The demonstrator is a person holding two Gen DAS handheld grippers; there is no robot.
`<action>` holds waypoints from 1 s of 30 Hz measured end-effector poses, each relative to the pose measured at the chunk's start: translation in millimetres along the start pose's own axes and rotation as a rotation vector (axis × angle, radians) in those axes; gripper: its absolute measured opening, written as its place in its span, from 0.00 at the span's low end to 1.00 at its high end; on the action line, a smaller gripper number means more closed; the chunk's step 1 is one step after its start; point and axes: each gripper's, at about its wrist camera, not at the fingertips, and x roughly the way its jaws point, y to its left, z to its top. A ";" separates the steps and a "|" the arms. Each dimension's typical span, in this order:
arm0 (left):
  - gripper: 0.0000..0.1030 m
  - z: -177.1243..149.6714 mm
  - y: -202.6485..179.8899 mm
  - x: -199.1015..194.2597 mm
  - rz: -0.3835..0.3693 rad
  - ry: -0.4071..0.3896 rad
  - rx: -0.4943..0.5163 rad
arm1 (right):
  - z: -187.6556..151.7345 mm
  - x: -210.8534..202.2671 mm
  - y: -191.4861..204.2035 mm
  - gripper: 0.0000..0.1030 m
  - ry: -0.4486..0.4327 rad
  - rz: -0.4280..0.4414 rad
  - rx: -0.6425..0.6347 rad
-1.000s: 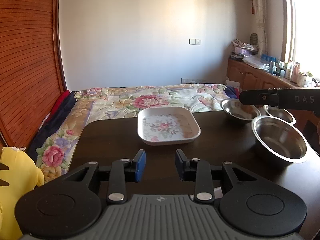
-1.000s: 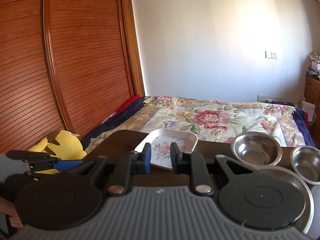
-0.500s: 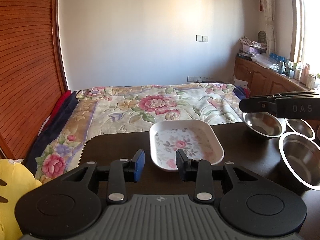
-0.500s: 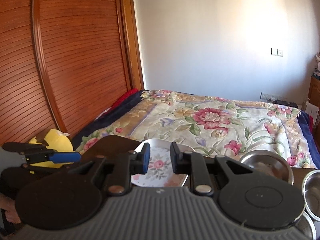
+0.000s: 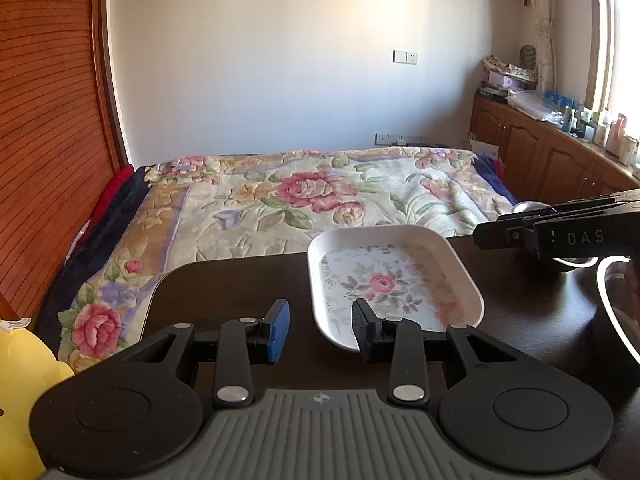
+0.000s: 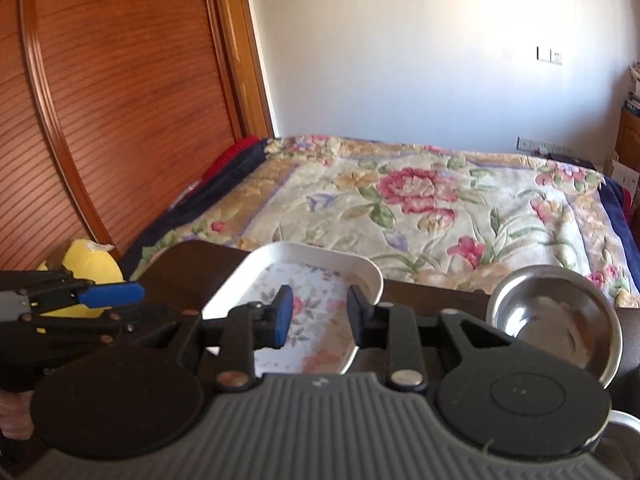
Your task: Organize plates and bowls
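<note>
A white rectangular plate with a flower print (image 5: 394, 280) lies on the dark table (image 5: 224, 288); it also shows in the right wrist view (image 6: 308, 296). My left gripper (image 5: 320, 330) is open and empty, low over the table at the plate's near left corner. My right gripper (image 6: 320, 318) is open and empty, above the plate's near edge; it shows from the side in the left wrist view (image 5: 560, 232). A steel bowl (image 6: 556, 316) stands right of the plate. A larger steel bowl's rim (image 5: 616, 304) shows at the right edge.
A bed with a floral quilt (image 5: 320, 196) lies just beyond the table's far edge. A wooden wardrobe (image 6: 100, 100) stands on the left. A yellow plush toy (image 5: 20, 392) sits left of the table. Wooden cabinets (image 5: 552, 160) line the right wall.
Both grippers have moved forward and lower towards the plate, which now looks larger and nearer. The jaws stay open. The plate and bowls have not moved.
</note>
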 end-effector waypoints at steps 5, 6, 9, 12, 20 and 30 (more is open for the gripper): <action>0.42 -0.6 4.1 17.4 0.000 0.018 0.003 | 1.4 15.4 -2.8 0.39 0.044 -0.025 -0.005; 0.42 -0.8 5.4 20.8 -0.001 0.023 0.000 | 1.8 18.9 -4.3 0.39 0.055 -0.030 -0.008; 0.42 0.0 6.8 31.9 -0.006 0.038 -0.007 | 3.5 28.0 -5.9 0.39 0.085 -0.045 -0.017; 0.42 1.1 6.8 41.3 -0.011 0.048 0.000 | 6.1 35.6 -6.6 0.39 0.105 -0.057 -0.038; 0.37 6.2 10.1 67.0 -0.032 0.084 -0.006 | 8.1 58.2 -20.6 0.39 0.196 -0.031 0.008; 0.20 3.2 15.0 81.3 -0.068 0.120 -0.044 | 5.7 75.5 -25.7 0.30 0.307 0.006 0.000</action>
